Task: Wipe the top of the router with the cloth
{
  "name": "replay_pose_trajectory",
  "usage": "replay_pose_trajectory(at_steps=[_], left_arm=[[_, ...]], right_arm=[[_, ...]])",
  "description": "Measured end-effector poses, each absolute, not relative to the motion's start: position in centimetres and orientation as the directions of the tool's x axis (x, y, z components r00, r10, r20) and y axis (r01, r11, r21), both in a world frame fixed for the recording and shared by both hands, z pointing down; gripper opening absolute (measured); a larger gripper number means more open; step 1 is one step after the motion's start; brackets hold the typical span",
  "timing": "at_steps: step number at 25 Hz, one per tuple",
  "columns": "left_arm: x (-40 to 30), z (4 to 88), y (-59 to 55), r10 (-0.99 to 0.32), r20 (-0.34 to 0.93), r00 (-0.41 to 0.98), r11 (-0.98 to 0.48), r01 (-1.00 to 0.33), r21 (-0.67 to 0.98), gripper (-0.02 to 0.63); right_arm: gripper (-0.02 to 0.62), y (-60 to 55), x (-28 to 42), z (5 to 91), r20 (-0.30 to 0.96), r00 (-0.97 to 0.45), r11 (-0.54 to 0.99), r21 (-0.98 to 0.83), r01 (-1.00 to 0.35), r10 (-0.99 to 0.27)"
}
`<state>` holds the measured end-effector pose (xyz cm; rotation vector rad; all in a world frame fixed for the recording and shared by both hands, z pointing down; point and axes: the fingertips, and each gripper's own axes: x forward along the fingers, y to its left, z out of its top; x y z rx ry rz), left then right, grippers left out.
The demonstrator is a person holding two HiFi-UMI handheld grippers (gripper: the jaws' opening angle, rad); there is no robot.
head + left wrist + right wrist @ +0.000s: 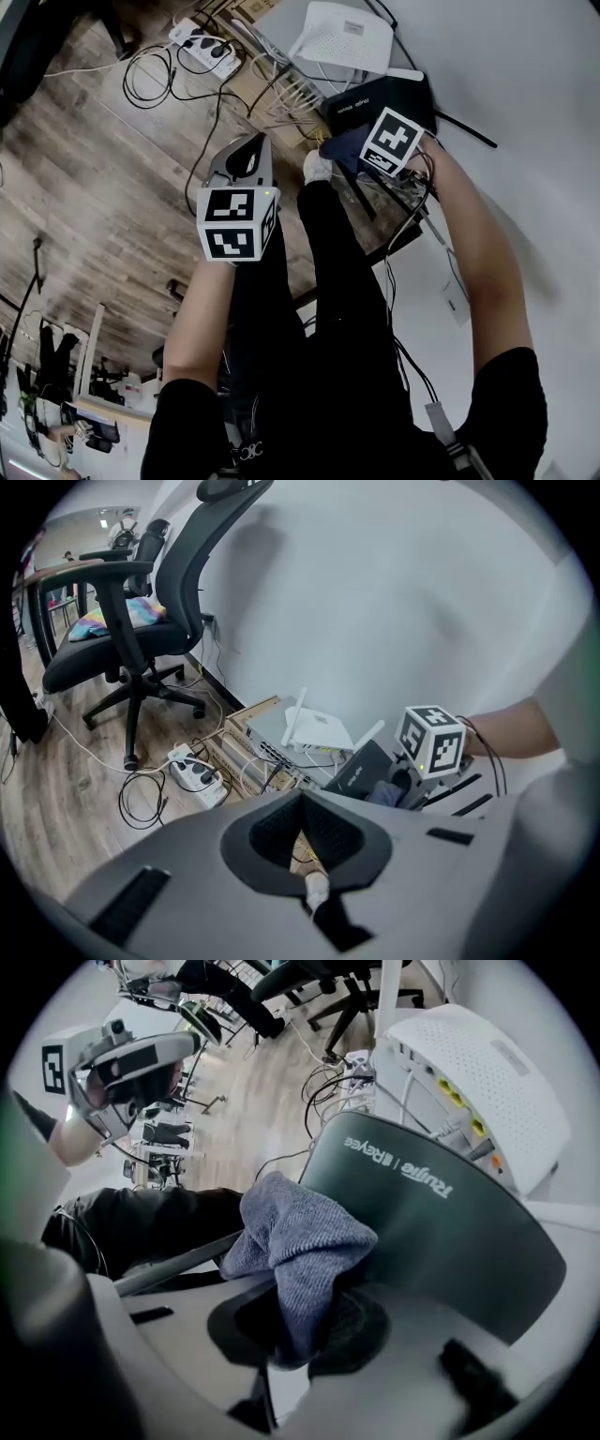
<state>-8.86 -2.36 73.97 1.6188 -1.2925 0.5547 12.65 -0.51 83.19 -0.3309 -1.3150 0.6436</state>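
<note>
A black router lies flat by the wall, beside a white router. My right gripper is shut on a bunched blue-grey cloth, which rests at the near left edge of the black router's top. In the head view the cloth sits just below the black router, under the right gripper's marker cube. My left gripper hangs over the wooden floor, left of the router, and holds nothing. In its own view the left gripper has its jaws together, with the black router ahead.
A white power strip with looped cables lies on the floor at the left. A grey network switch on cardboard sits behind the white router. An office chair stands further left. The person's legs and white shoe are between the grippers.
</note>
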Motion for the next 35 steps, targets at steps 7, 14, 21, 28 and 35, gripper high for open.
replay_pose_trajectory(at_steps=[7, 14, 21, 28, 35], left_arm=[[-8.3, 74.0, -2.4, -0.483, 0.809, 0.335, 0.022, -0.919, 0.394, 0.005], [-7.4, 73.8, -2.8, -0.480, 0.807, 0.344, 0.008, -0.918, 0.396, 0.005], [-7.4, 74.0, -2.9, -0.479, 0.811, 0.337, 0.014, -0.920, 0.391, 0.005], [-8.0, 72.5, -3.0, -0.495, 0.811, 0.313, 0.026, -0.927, 0.374, 0.005], [-9.2, 69.3, -3.3, -0.534, 0.796, 0.285, 0.069, -0.924, 0.377, 0.005]], right_arm=[[0.055, -5.8, 12.5, 83.4, 0.878, 0.029, 0.830, -0.442, -0.340, 0.478], [0.055, -9.9, 16.5, 84.0, 0.921, 0.146, 0.885, -0.287, -0.368, 0.360], [0.055, -13.2, 19.7, 84.3, 0.929, 0.271, 0.909, -0.131, -0.395, 0.252], [0.055, -16.6, 24.0, 84.9, 0.908, 0.415, 0.892, 0.146, -0.427, 0.050], [0.055, -16.8, 22.5, 81.6, 0.946, 0.316, 0.852, 0.219, -0.475, -0.067]])
